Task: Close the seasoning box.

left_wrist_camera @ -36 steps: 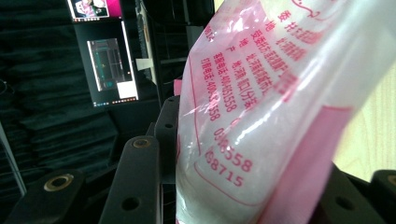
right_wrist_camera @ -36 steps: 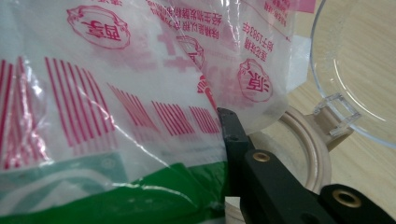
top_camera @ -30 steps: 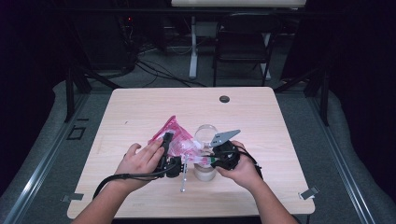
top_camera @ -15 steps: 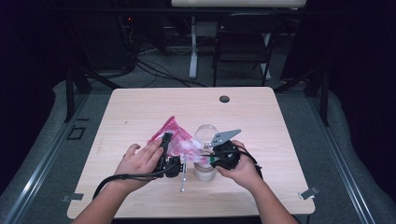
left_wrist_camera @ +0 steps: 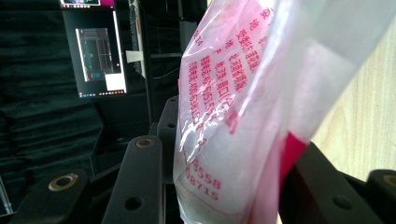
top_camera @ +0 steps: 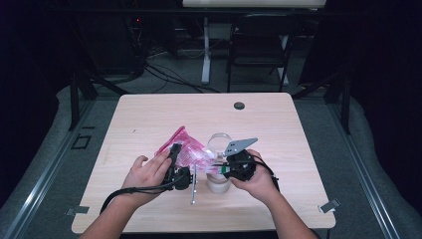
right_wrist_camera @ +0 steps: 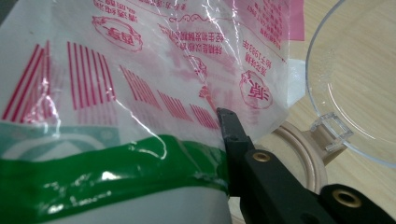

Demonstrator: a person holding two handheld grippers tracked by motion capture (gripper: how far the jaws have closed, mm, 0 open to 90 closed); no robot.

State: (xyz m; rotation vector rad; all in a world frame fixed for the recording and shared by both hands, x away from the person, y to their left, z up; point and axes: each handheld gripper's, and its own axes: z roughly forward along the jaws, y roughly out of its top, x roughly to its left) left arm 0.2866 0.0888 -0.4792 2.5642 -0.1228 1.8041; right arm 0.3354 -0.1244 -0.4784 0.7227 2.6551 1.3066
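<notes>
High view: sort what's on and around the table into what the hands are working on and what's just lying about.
In the job:
- pink printed bag, held by the left gripper and right gripper
- clear jar with its hinged lid open

Lying about:
- thin metal utensil, flat on the table
- dark round cap near the table's far edge
- folding chair behind

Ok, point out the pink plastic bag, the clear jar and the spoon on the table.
pink plastic bag [top_camera: 185, 148], high view, its printed middle.
clear jar [top_camera: 218, 185], high view, its lower wall.
spoon [top_camera: 193, 190], high view, its handle.
</notes>
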